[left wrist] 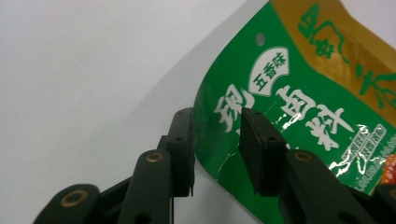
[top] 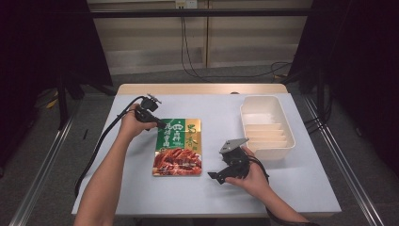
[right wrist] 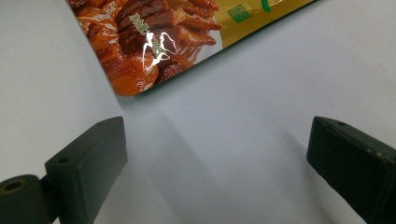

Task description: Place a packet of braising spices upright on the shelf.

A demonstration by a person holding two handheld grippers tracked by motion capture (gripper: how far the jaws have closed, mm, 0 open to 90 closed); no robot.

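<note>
A green-and-gold food packet (top: 178,147) is seen lying flat on the grey table (top: 141,193), mid-table, left of the white divided tray (top: 266,123). The left gripper (left wrist: 215,149) is placed at the packet's far-left corner; in the left gripper view its jaws are set either side of the edge, one pad under, one over, a small gap left, so not yet clamped. The corner looks slightly lifted. The right gripper (right wrist: 215,158) is held with jaws wide apart, nothing between them, near the packet's near-right corner, apart from it. Judged stage: early. Grasp is being set up; closing, lifting and probably moving to the tray are left.
</note>
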